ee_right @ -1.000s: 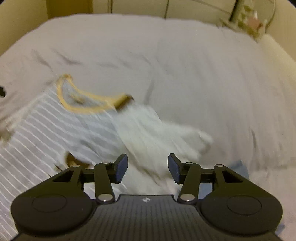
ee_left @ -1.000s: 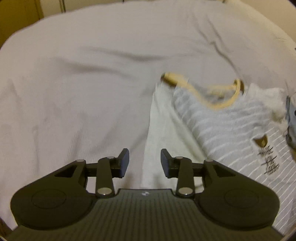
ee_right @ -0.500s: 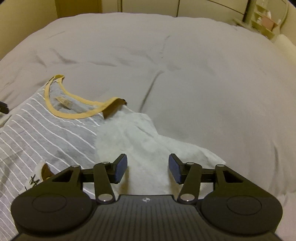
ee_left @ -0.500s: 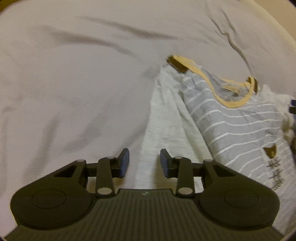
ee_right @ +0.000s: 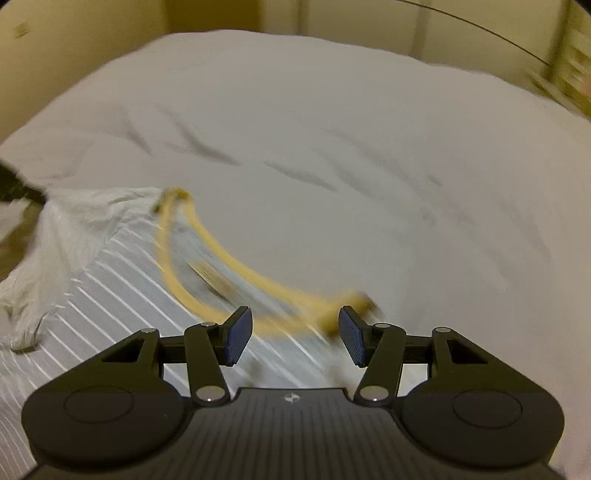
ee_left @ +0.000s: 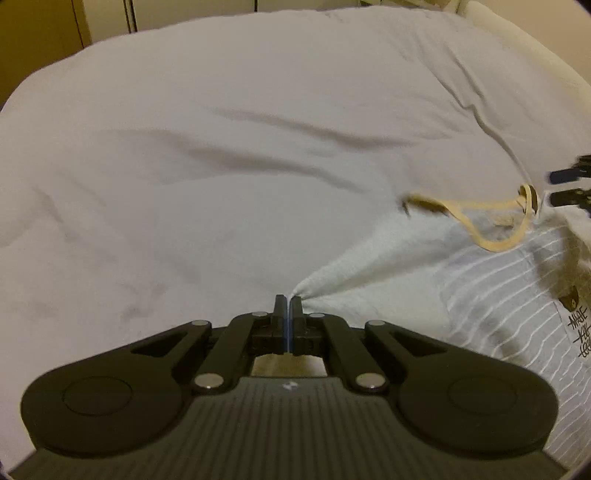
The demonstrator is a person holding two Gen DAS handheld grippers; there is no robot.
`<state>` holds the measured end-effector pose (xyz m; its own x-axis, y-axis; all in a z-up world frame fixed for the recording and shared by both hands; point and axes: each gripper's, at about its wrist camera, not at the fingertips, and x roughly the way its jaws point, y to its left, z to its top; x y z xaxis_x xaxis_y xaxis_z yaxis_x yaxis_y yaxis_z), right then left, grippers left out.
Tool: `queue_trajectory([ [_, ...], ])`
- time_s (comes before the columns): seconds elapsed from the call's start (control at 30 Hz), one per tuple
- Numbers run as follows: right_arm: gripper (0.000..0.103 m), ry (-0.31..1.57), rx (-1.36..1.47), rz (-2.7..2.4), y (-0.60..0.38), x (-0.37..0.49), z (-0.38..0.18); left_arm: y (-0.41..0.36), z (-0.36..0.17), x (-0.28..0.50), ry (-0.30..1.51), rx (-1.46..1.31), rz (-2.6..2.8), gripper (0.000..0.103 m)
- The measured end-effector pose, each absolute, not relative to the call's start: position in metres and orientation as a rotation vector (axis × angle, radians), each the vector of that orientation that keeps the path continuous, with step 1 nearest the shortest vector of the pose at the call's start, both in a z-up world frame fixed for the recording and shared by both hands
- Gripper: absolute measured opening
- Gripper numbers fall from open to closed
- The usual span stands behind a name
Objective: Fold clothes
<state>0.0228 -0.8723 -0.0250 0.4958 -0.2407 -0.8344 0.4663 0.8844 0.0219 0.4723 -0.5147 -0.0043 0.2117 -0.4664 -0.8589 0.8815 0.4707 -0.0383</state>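
A grey T-shirt with white stripes [ee_left: 498, 295], a yellow collar [ee_left: 491, 229] and white sleeves lies on the bed. My left gripper [ee_left: 287, 306] is shut on the tip of one white sleeve [ee_left: 369, 266], which stretches taut from the fingers toward the collar. In the right wrist view, my right gripper [ee_right: 295, 334] is open just above the blurred yellow collar [ee_right: 236, 273], with the striped body [ee_right: 122, 288] to its left and nothing between its fingers. The same gripper shows open at the right edge of the left wrist view [ee_left: 563, 188], beside the collar.
A pale grey bed cover [ee_left: 221, 147] with shallow creases spreads around the shirt on all sides [ee_right: 369, 147]. Beige cupboard doors [ee_left: 103, 22] and a wall stand behind the bed. A blurred shelf [ee_right: 576, 55] sits at the far right.
My left gripper has shut on the white sleeve and drawn it out taut. My right gripper has swung left from the other sleeve to the collar and stays open.
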Motion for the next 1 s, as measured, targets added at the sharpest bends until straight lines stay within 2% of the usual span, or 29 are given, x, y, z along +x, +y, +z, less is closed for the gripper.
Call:
queue_trajectory([
  [0.13, 0.055, 0.928, 0.275, -0.273, -0.867, 0.101, -0.031, -0.509, -0.013, 0.470, 0.943, 0.560, -1.044, 0.000],
  [0.27, 0.059, 0.955, 0.305, -0.156, -0.864, 0.173, -0.053, -0.501, -0.024, 0.466, 0.945, 0.582, -1.089, 0.000],
  [0.53, 0.059, 1.064, 0.376, -0.131, -0.871, 0.227, -0.102, -0.482, -0.054, 0.456, 0.998, 0.538, -1.121, 0.000],
  [0.6, 0.039, 1.084, 0.388, -0.111, -0.870, 0.227, -0.107, -0.479, -0.057, 0.454, 1.005, 0.525, -1.126, 0.000],
  [0.63, 0.014, 1.091, 0.387, -0.101, -0.868, 0.226, -0.106, -0.479, -0.056, 0.453, 1.002, 0.518, -1.126, 0.000],
  [0.67, 0.010, 1.097, 0.371, -0.094, -0.864, 0.226, -0.101, -0.478, -0.054, 0.454, 0.990, 0.512, -1.125, 0.000],
  [0.77, 0.009, 1.084, 0.289, -0.084, -0.852, 0.228, -0.077, -0.474, -0.031, 0.460, 0.932, 0.472, -1.102, 0.000],
  [1.0, 0.007, 0.896, 0.139, -0.068, -0.856, 0.272, 0.007, -0.460, 0.029, 0.503, 0.791, 0.411, -0.979, 0.000],
])
